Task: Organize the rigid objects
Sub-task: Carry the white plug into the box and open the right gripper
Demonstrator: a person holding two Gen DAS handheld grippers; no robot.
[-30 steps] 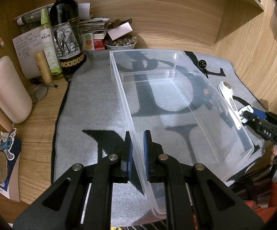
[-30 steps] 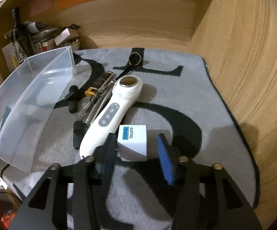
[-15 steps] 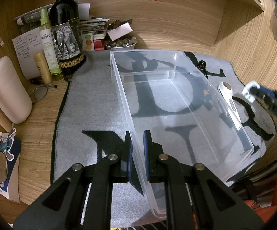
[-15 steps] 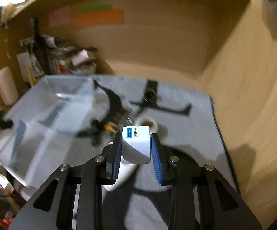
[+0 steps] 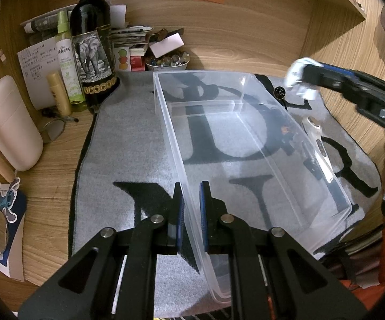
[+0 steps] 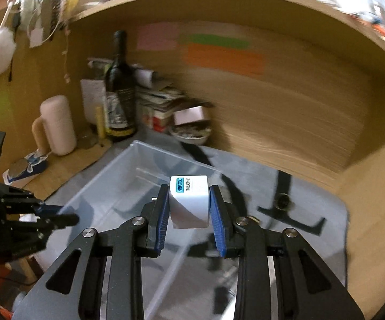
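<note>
A clear plastic bin [image 5: 245, 144] stands on the grey mat with black letters [image 5: 128, 138]. My left gripper [image 5: 191, 208] is shut on the bin's near left wall. My right gripper [image 6: 189, 208] is shut on a white travel adapter cube [image 6: 189, 200] with a blue label and holds it in the air above the bin [image 6: 128, 186]. In the left wrist view the right gripper [image 5: 303, 80] hovers with the adapter over the bin's far right corner. A white handheld device [image 5: 319, 144], dark tools and a small round object [image 5: 280, 91] lie on the mat right of the bin.
A wine bottle [image 5: 93, 40], spray bottle [image 5: 68, 61], bowl of small items [image 5: 167, 62], papers and boxes stand at the back left. A pale pink jug [image 5: 8, 122] stands on the wooden desk at left. Wooden walls close the back and right.
My right gripper closed on the white adapter on the mat, lifted it and carried it left, up over the bin. The left gripper has stayed shut on the bin wall.
</note>
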